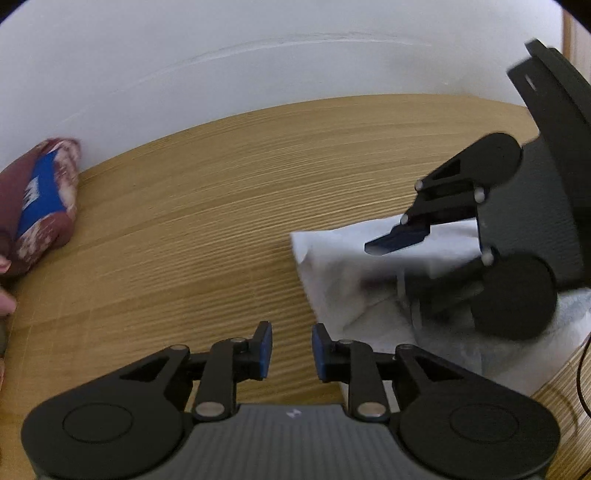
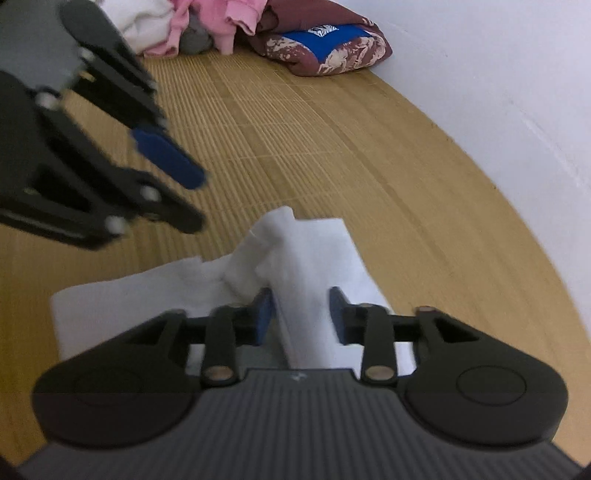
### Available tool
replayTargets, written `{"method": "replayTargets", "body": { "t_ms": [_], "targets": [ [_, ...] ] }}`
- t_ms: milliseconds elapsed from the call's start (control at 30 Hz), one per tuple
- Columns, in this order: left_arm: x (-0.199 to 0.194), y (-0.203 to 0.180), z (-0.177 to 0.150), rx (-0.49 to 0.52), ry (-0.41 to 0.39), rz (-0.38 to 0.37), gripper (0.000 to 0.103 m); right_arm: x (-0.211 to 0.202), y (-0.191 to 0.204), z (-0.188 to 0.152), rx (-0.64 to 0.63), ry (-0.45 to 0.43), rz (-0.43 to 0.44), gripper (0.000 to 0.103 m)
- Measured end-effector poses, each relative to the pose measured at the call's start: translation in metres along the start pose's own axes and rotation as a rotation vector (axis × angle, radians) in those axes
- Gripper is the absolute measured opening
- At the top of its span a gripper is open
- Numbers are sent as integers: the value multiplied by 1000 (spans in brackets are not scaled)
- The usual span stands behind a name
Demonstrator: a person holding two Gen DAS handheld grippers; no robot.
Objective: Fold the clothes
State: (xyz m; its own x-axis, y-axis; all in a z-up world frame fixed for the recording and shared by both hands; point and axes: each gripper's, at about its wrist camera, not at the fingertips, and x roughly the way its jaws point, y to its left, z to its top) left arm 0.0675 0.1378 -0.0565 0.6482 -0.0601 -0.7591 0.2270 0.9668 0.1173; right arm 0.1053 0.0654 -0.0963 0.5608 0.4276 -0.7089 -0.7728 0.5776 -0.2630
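A white garment (image 2: 306,258) lies rumpled on the bamboo mat (image 2: 295,129); it also shows at the right of the left wrist view (image 1: 351,273). My right gripper (image 2: 301,315) is open, its blue pads either side of a raised fold of the white cloth without pinching it. It also shows from the side in the left wrist view (image 1: 397,240). My left gripper (image 1: 291,350) is open and empty over bare mat, just left of the cloth's edge; it also appears blurred in the right wrist view (image 2: 177,184).
A folded maroon garment with a blue patch (image 2: 328,48) lies by the white wall (image 2: 498,74); it also shows in the left wrist view (image 1: 40,206). A pile of pink, white and grey clothes (image 2: 192,26) sits beside it.
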Motion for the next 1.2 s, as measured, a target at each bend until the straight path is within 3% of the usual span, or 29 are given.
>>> {"method": "replayTargets", "body": {
  "t_ms": [100, 133, 267, 367, 433, 500, 567, 667, 867, 1033, 1200],
  "targets": [
    [-5, 9, -2, -44, -10, 16, 30, -22, -26, 5, 260, -96, 53, 10],
    [-7, 11, -3, -54, -11, 21, 30, -26, -28, 5, 287, -108, 78, 10],
    [-19, 14, -2, -70, -12, 42, 30, -6, 7, 3, 166, -18, 189, 14],
    [-19, 13, 9, -73, -41, 43, 30, 5, 37, -2, 99, 7, 174, 21],
    [-20, 11, 18, -74, -71, 34, 31, -5, 37, -1, 125, -21, 152, 24],
    [-20, 6, 29, -69, -99, 11, 35, -26, 21, -3, 236, -45, 144, 25],
    [-21, -9, 36, -46, -109, -15, 38, -56, 1, -17, 334, -86, 94, 34],
    [-7, -37, 49, 6, -99, -70, 38, -104, -31, -52, 459, -105, -93, 47],
    [19, -111, 78, 92, -78, -208, 38, -169, -121, -136, 797, -44, -478, 52],
    [31, -167, 99, 109, -55, -262, 40, -157, -215, -197, 1098, -16, -462, 54],
    [32, -198, 101, 85, -26, -276, 40, -110, -247, -215, 990, 100, -459, 51]
  ]
}}
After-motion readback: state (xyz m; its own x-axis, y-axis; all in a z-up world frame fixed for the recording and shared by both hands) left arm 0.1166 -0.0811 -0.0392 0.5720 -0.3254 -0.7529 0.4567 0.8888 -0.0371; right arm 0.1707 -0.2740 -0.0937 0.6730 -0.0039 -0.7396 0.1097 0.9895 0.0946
